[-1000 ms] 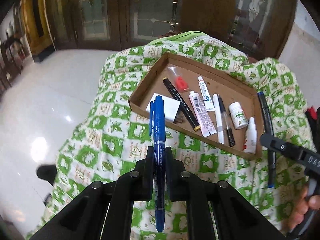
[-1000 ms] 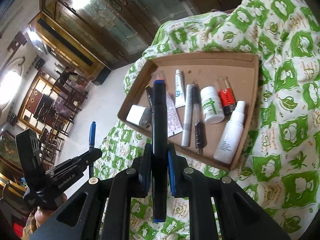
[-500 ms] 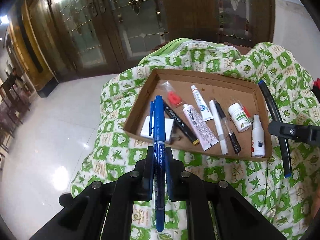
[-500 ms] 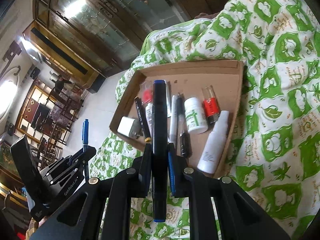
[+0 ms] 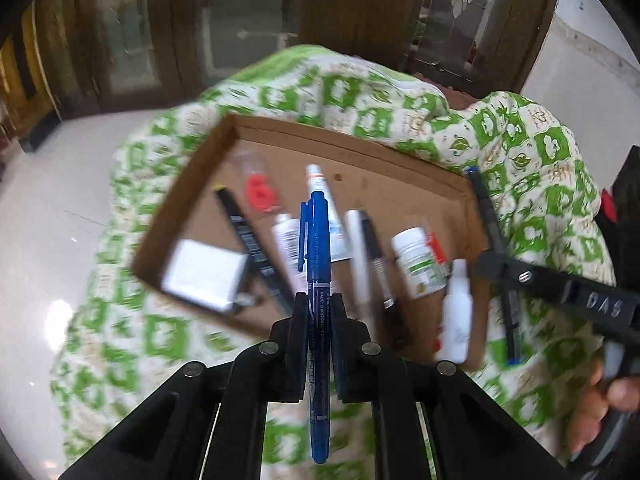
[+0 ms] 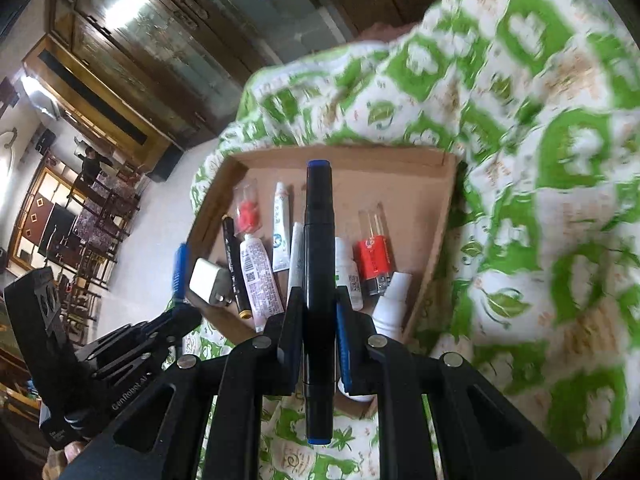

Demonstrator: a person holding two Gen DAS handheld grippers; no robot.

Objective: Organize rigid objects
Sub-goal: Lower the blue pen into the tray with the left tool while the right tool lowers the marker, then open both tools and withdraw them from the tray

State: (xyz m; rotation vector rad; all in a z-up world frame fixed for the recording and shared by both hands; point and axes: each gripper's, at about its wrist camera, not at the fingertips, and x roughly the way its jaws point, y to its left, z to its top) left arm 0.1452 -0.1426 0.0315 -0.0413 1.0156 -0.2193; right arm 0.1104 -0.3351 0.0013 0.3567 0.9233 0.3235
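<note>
blue pen [image 5: 318,264] clamped in left gripper [image 5: 319,312], black marker [image 6: 319,264] clamped in right gripper [image 6: 319,312], both hovering above cardboard tray [image 6: 420,168]. best laid parallel to pens already inside, lowered into bare gaps before release.

A shallow tray [image 6: 436,232] of matt brown cardboard is seen on soft green-and-white printed cloth [image 6: 540,208], smooth plastic is shown by the blue pen [image 5: 318,264] and black marker [image 6: 319,264], and the floor [image 5: 52,216] looks glossy.
</note>
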